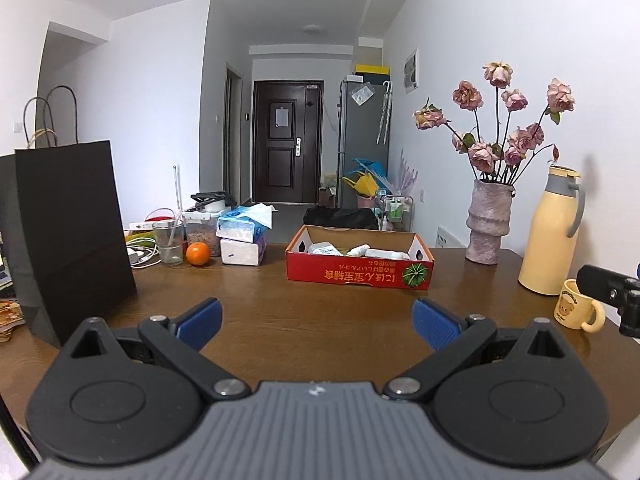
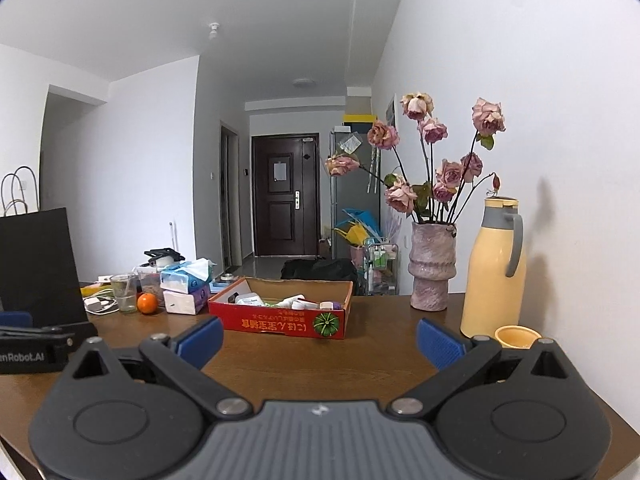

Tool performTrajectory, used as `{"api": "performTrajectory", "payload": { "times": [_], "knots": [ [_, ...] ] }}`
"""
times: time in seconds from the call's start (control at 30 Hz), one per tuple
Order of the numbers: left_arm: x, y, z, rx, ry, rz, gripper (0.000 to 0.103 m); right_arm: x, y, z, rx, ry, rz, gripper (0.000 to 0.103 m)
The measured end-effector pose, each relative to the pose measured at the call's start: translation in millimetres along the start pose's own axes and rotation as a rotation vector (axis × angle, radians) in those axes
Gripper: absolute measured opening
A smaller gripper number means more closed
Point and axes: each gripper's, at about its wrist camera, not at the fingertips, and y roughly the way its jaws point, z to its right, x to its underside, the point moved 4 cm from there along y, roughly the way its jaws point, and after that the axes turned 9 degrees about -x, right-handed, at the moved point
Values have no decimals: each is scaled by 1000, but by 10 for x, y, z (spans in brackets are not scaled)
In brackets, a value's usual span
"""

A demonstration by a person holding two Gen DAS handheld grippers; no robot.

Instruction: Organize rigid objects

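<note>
I hold both tools low over a dark brown wooden surface (image 1: 320,312) in a white-walled room, with a hallway and a dark door (image 1: 287,142) straight ahead of me and a grey fridge (image 1: 362,140) to its right. My left hand-held gripper (image 1: 317,320) has its blue pads spread wide with nothing between them, and my right hand-held gripper (image 2: 319,338) is spread just as wide and empty. Ahead of both, between their fingers in each view, sits the red cardboard box (image 1: 358,274), shallow and open-topped, printed with a green pumpkin on its near side; inside lie white bottles and small containers (image 2: 288,302), jumbled together, too small to tell apart. Left of the box stand tissue packs (image 1: 242,236), an orange (image 1: 198,254), a clear glass (image 1: 168,242) and a tangle of white cable. A tall black paper bag (image 1: 72,236) stands just left of my left tool. To the right, against the wall, are a pink vase of dried roses (image 1: 488,220), a yellow thermos (image 1: 550,232) and a small yellow mug (image 1: 576,308), close beside my right tool.
</note>
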Motion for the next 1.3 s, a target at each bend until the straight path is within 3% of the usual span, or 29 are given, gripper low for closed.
{"api": "performTrajectory", "payload": {
  "times": [1.3],
  "knots": [
    [15,-48,1,-12,1,-3,103,64,6,-53,-8,0,-31,103]
  ]
}}
